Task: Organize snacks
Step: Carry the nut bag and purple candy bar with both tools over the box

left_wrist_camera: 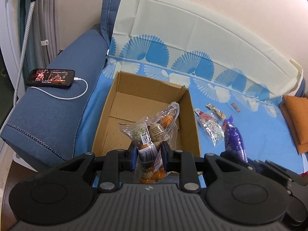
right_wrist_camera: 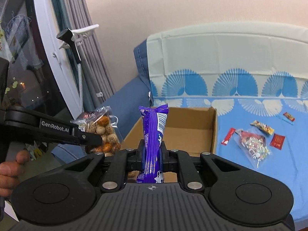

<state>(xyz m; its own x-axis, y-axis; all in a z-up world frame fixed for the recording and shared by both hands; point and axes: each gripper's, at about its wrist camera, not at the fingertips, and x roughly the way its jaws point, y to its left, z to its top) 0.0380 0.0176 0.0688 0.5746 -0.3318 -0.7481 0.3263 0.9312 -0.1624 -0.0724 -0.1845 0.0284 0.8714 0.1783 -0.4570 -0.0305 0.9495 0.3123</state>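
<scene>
My left gripper [left_wrist_camera: 147,150] is shut on a clear bag of round snacks [left_wrist_camera: 154,129], held upright over the near edge of an open cardboard box [left_wrist_camera: 119,104]. My right gripper [right_wrist_camera: 152,150] is shut on a purple snack packet [right_wrist_camera: 153,134], held upright in front of the same box [right_wrist_camera: 192,130]. In the right wrist view the left gripper [right_wrist_camera: 94,141] and its bag [right_wrist_camera: 104,130] show at the left. The purple packet also shows in the left wrist view [left_wrist_camera: 234,140]. The box looks empty inside.
Loose snacks lie on the blue sheet [right_wrist_camera: 250,173] right of the box: a clear candy bag [right_wrist_camera: 252,146], a red stick [right_wrist_camera: 228,135], small packets [right_wrist_camera: 262,127] [right_wrist_camera: 277,141] [right_wrist_camera: 288,116]. A charging phone [left_wrist_camera: 50,77] rests on the sofa arm. An orange cushion [left_wrist_camera: 297,119] is at far right.
</scene>
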